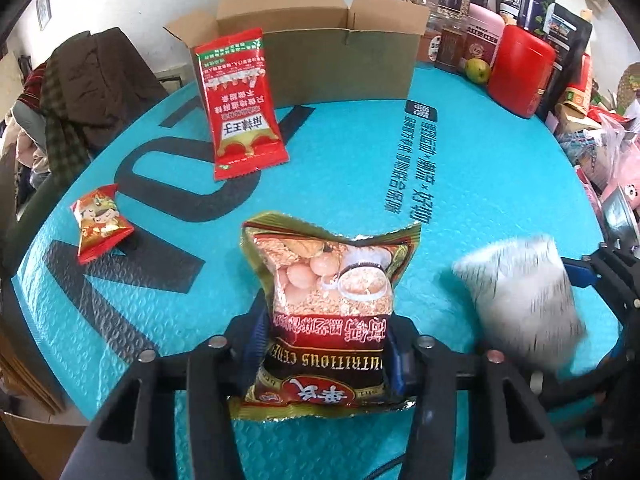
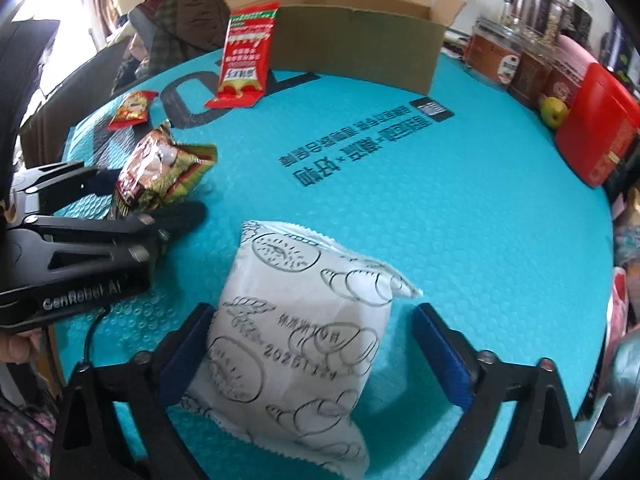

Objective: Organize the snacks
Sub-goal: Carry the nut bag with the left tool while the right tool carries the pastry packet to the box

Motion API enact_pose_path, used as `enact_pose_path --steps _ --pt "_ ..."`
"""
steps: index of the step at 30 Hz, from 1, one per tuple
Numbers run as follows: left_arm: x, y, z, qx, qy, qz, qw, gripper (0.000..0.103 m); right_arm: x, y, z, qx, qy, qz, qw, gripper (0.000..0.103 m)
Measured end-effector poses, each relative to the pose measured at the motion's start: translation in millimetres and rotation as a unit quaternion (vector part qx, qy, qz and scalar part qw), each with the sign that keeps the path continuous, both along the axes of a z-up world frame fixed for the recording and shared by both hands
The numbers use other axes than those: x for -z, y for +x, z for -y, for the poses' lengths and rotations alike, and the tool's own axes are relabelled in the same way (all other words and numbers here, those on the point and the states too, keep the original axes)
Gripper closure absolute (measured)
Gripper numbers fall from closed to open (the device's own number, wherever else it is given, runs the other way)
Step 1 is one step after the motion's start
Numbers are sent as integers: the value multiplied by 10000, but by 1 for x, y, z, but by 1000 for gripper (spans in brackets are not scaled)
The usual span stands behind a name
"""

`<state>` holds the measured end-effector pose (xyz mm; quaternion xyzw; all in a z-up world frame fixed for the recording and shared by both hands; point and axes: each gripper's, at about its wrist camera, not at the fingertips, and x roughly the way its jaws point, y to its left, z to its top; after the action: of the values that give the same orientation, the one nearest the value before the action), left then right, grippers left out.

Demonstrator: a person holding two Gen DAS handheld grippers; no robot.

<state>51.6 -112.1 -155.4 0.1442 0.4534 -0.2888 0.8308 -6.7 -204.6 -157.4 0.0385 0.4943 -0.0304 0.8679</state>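
Observation:
My left gripper [image 1: 328,332] is shut on a gold and brown cereal packet [image 1: 328,280], its pads pressing on both sides, just above the teal mat [image 1: 480,184]. From the right wrist view the same packet [image 2: 160,172] sits in the left gripper [image 2: 148,196]. A white packet with line drawings [image 2: 296,320] lies between the fingers of my right gripper [image 2: 314,316]. The left pad touches it and the right pad stands clear of it, so the gripper is open. The white packet [image 1: 520,300] is blurred in the left wrist view.
An open cardboard box [image 1: 340,64] stands at the back, with a red sachet [image 1: 244,108] leaning on it. A small red candy packet [image 1: 100,228] lies at the left. Jars, a red tin [image 1: 520,72] and a green apple [image 1: 478,70] crowd the right edge. Clothes [image 1: 80,92] are piled beyond the left edge.

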Motion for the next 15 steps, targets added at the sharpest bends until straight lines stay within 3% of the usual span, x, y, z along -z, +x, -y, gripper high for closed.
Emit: enact_pose_path --steps 1,3,15 --pt "-1 -1 -1 22 -31 -14 10000 58 -3 -3 1 30 -43 84 10000 35" --pt "-2 -2 -2 58 -87 -52 9999 60 -6 -5 3 72 -39 133 9999 43" --pt "-21 -9 -9 175 -450 -201 9986 61 -17 -15 1 -95 545 288 9981 48"
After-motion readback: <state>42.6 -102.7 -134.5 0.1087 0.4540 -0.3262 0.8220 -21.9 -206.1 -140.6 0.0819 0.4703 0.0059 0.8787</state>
